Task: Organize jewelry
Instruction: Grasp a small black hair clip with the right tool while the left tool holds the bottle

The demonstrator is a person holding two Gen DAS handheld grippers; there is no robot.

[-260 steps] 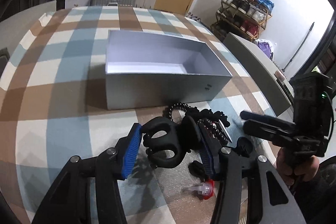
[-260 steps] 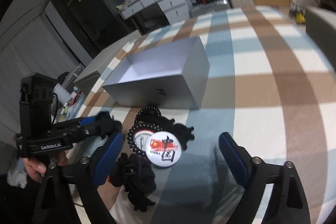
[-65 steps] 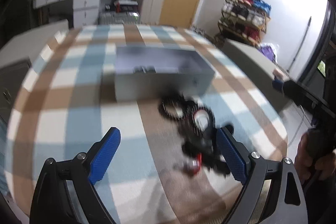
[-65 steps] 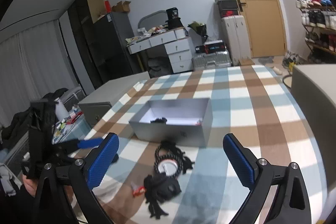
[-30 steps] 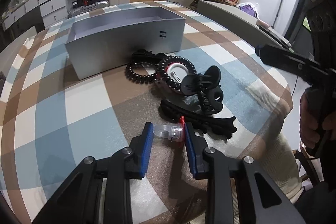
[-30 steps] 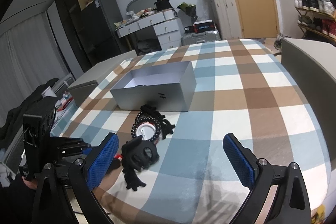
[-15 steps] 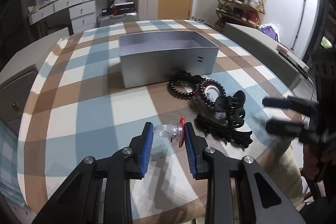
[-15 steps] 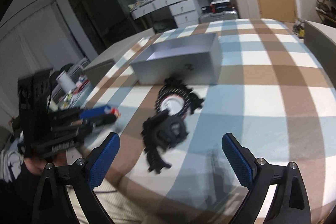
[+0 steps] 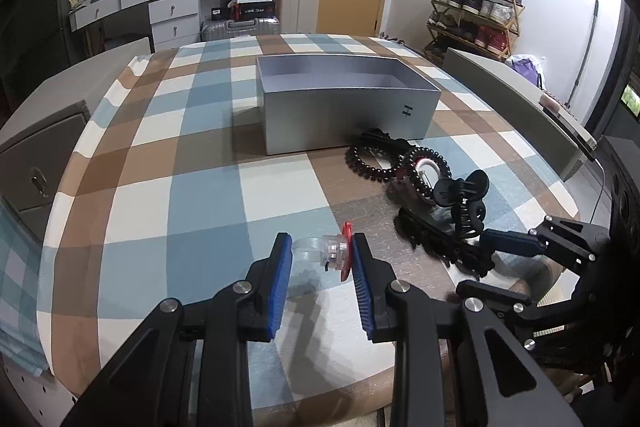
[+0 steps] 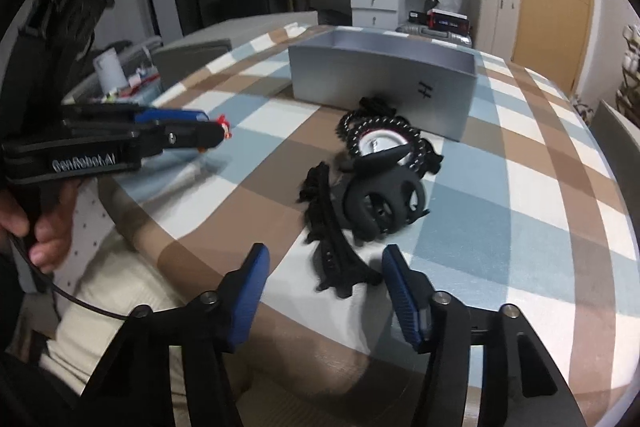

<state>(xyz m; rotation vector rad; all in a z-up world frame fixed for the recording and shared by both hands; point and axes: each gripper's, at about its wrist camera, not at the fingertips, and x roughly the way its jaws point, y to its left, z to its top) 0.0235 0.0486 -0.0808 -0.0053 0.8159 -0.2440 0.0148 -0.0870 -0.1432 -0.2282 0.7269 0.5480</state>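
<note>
My left gripper (image 9: 321, 255) is shut on a clear plastic ring with a red top (image 9: 335, 250) and holds it above the checked tablecloth; it also shows in the right wrist view (image 10: 218, 131). An open silver box (image 9: 344, 107) stands beyond it. My right gripper (image 10: 325, 273) is open, its fingers either side of the near end of a long black hair clip (image 10: 332, 243). A black claw clip (image 10: 380, 203), black coil hair ties (image 10: 380, 139) and a round badge (image 10: 374, 143) lie between the clip and the box (image 10: 380, 75).
The round table's near edge (image 9: 280, 379) curves below my left gripper. A grey cabinet (image 9: 36, 155) stands at the left and a grey block (image 9: 520, 107) at the right. Drawers, suitcases and a shoe rack (image 9: 476, 11) line the far wall.
My left gripper has lifted the ring off the cloth. My right gripper has dropped low, narrowed, and come to the long black hair clip.
</note>
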